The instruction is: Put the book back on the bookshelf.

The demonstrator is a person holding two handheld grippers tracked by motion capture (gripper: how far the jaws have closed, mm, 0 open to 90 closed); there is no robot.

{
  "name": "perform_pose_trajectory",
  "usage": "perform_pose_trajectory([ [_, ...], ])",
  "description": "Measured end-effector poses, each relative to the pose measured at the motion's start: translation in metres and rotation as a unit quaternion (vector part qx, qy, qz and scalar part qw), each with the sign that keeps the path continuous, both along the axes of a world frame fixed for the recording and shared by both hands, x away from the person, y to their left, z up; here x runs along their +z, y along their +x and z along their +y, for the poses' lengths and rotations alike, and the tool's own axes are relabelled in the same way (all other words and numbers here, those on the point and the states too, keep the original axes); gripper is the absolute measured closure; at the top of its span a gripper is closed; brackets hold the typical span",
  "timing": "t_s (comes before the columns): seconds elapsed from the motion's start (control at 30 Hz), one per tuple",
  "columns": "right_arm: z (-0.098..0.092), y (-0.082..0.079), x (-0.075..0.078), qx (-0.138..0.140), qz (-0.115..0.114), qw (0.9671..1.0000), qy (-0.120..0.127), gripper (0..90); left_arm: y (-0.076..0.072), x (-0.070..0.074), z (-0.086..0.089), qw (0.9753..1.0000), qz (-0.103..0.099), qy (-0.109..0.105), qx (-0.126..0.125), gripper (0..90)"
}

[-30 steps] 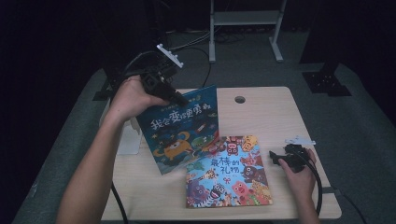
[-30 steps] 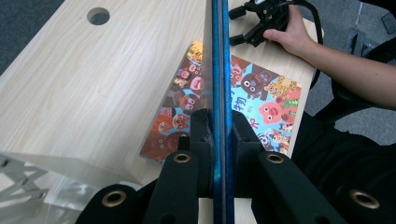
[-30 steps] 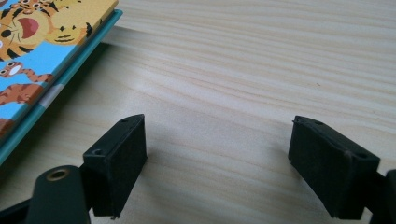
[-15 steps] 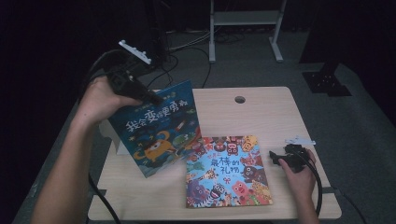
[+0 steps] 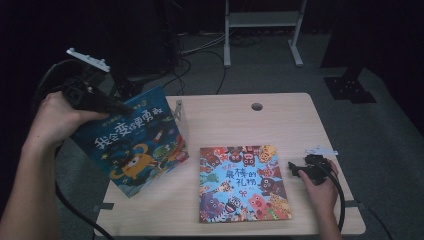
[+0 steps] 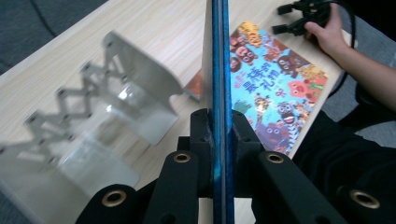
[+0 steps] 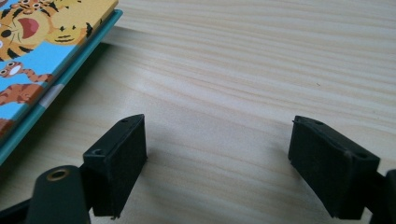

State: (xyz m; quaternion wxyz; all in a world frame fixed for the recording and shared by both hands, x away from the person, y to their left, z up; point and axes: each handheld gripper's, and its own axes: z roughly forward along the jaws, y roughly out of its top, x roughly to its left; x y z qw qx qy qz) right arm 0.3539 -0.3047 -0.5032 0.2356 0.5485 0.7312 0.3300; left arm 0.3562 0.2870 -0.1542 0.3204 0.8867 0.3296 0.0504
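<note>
While clamped edge-on in left gripper (image 6: 219, 140), blue book (image 5: 132, 142) lifted, not yet in metal rack (image 6: 107, 116); second book (image 5: 242, 182) flat beside idle, wide-open right gripper (image 7: 217, 168).

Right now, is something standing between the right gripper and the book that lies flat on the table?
Nothing visible: the right gripper, jaws open, rests beside the flat book, with bare table between them.

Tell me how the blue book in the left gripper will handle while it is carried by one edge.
The blue book probably stays stiff: clamped at its top edge by the left gripper, its cover hangs flat without sagging. It looks thin edge-on between the fingers, so likely light. The glossy-looking cover might slip or swing in so narrow a pinch.
</note>
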Motion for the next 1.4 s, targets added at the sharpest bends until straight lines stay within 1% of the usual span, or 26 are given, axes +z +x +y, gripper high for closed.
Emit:
perform_pose_trajectory([
  [0.1, 0.0, 0.0, 0.0, 0.0, 0.0, 1.0, 0.0, 18.2, -0.005, 0.0, 0.016, 0.9999, -0.001, 0.001, 0.015, 82.4],
  [0.23, 0.0, 0.0, 0.0, 0.0, 0.0, 1.0, 0.0, 18.3, -0.01, -0.002, 0.039, 0.9992, 0.001, -0.003, 0.039, 82.4],
  [0.3, 0.0, 0.0, 0.0, 0.0, 0.0, 1.0, 0.0, 18.3, -0.012, -0.004, 0.049, 0.9985, 0.002, -0.003, 0.054, 82.4],
  [0.33, 0.0, 0.0, 0.0, 0.0, 0.0, 1.0, 0.0, 18.3, -0.014, -0.006, 0.058, 0.9977, 0.002, -0.001, 0.068, 82.4],
  [0.37, 0.0, 0.0, 0.0, 0.0, 0.0, 1.0, 0.0, 18.3, -0.014, -0.006, 0.058, 0.9977, 0.002, -0.001, 0.068, 82.4],
  [0.47, 0.0, 0.0, 0.0, 0.0, 0.0, 1.0, 0.0, 18.3, -0.013, -0.013, 0.071, 0.9954, 0.003, 0.003, 0.095, 82.4],
  [0.53, 0.0, 0.0, 0.0, 0.0, 0.0, 1.0, 0.0, 18.3, -0.012, -0.017, 0.076, 0.9942, 0.006, 0.007, 0.107, 82.4],
  [0.6, 0.0, 0.0, 0.0, 0.0, 0.0, 1.0, 0.0, 18.3, -0.009, -0.022, 0.081, 0.9927, 0.013, 0.014, 0.119, 82.4],
  [0.63, 0.0, 0.0, 0.0, 0.0, 0.0, 1.0, 0.0, 18.3, -0.008, -0.024, 0.083, 0.9912, 0.017, 0.014, 0.131, 82.4],
  [0.67, 0.0, 0.0, 0.0, 0.0, 0.0, 1.0, 0.0, 18.3, -0.006, -0.026, 0.085, 0.9904, 0.02, 0.016, 0.136, 82.4],
  [0.77, 0.0, 0.0, 0.0, 0.0, 0.0, 1.0, 0.0, 18.3, -0.004, -0.031, 0.09, 0.9887, 0.023, 0.018, 0.147, 82.4],
  [0.9, 0.0, 0.0, 0.0, 0.0, 0.0, 1.0, 0.0, 18.3, 0.001, -0.036, 0.095, 0.9858, 0.021, 0.019, 0.165, 82.4],
  [0.97, 0.0, 0.0, 0.0, 0.0, 0.0, 1.0, 0.0, 18.3, 0.005, -0.04, 0.095, 0.9833, 0.018, 0.021, 0.18, 82.5],
  [1.0, 0.0, 0.0, 0.0, 0.0, 0.0, 1.0, 0.0, 18.3, 0.007, -0.041, 0.095, 0.9826, 0.018, 0.022, 0.183, 82.4],
  [1.03, 0.0, 0.0, 0.0, 0.0, 0.0, 1.0, 0.0, 18.3, 0.01, -0.042, 0.095, 0.981, 0.016, 0.023, 0.192, 82.5],
  [1.2, 0.0, 0.0, 0.0, 0.0, 0.0, 1.0, 0.0, 18.3, 0.023, -0.046, 0.092, 0.977, 0.013, 0.023, 0.212, 82.5],
  [1.27, 0.0, 0.0, 0.0, 0.0, 0.0, 1.0, 0.0, 18.3, 0.028, -0.046, 0.092, 0.9749, 0.01, 0.022, 0.222, 82.5],
  [1.3, 0.0, 0.0, 0.0, 0.0, 0.0, 1.0, 0.0, 18.3, 0.031, -0.046, 0.092, 0.9731, 0.008, 0.02, 0.229, 82.5],
  [1.37, 0.0, 0.0, 0.0, 0.0, 0.0, 1.0, 0.0, 18.3, 0.036, -0.046, 0.091, 0.9711, 0.006, 0.019, 0.238, 82.4],
  [1.4, 0.0, 0.0, 0.0, 0.0, 0.0, 1.0, 0.0, 18.3, 0.04, -0.046, 0.091, 0.9692, 0.004, 0.018, 0.245, 82.4],
])
